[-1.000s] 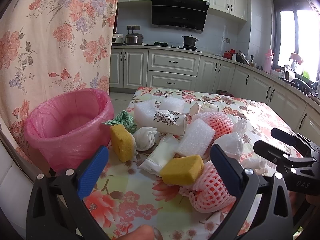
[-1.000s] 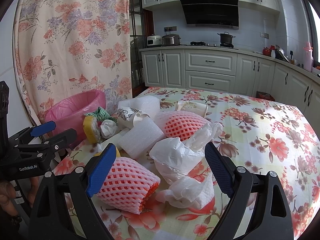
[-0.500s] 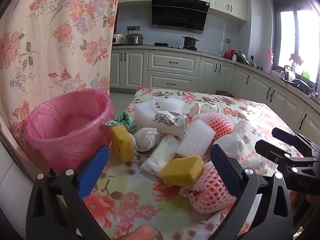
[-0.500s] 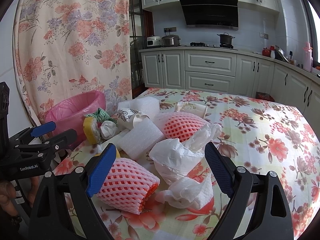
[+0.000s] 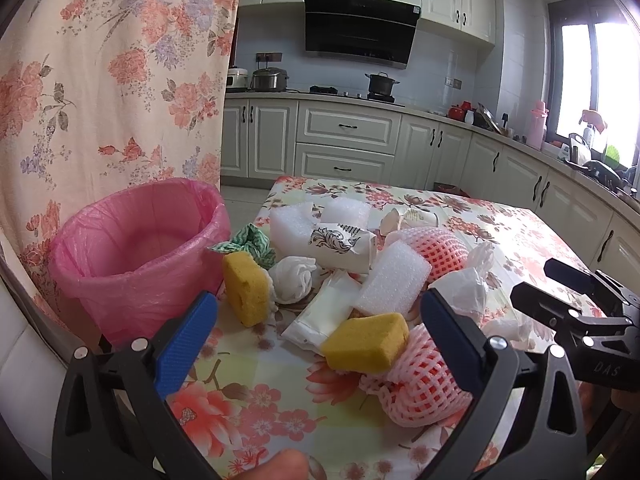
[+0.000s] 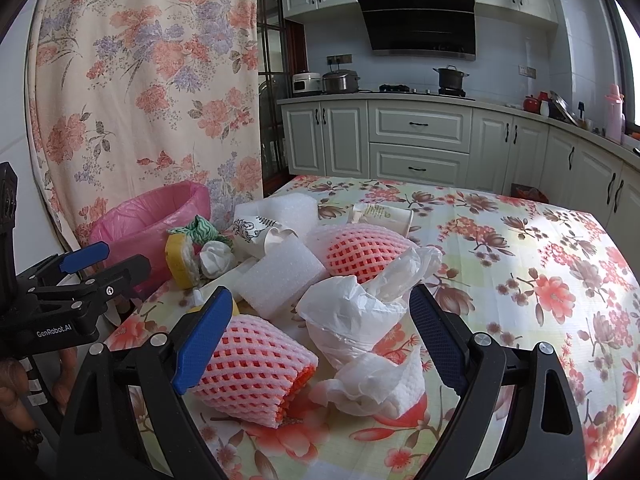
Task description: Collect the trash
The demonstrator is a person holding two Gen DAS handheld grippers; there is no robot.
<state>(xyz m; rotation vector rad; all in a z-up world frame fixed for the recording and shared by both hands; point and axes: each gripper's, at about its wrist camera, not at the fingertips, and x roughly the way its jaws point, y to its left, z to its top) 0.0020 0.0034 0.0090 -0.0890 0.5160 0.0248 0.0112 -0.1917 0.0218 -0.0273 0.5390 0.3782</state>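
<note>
A heap of trash lies on the floral table (image 5: pixel 256 392): two yellow sponges (image 5: pixel 366 342) (image 5: pixel 246 290), pink foam fruit nets (image 5: pixel 424 384) (image 6: pixel 250 364), white foam blocks (image 5: pixel 394 282), a crumpled white plastic bag (image 6: pixel 360 316), a tissue (image 6: pixel 372 384) and paper cups (image 5: pixel 344 242). A bin with a pink liner (image 5: pixel 140 256) stands at the table's left edge. My left gripper (image 5: pixel 316 340) is open and empty, just short of the near sponge. My right gripper (image 6: pixel 320 336) is open and empty, with a fruit net and the bag ahead of it.
A floral curtain (image 5: pixel 112 80) hangs behind the bin. Kitchen cabinets (image 5: pixel 348 148) and a counter line the far wall and right side. The right part of the tablecloth (image 6: pixel 540 280) carries only its flower print.
</note>
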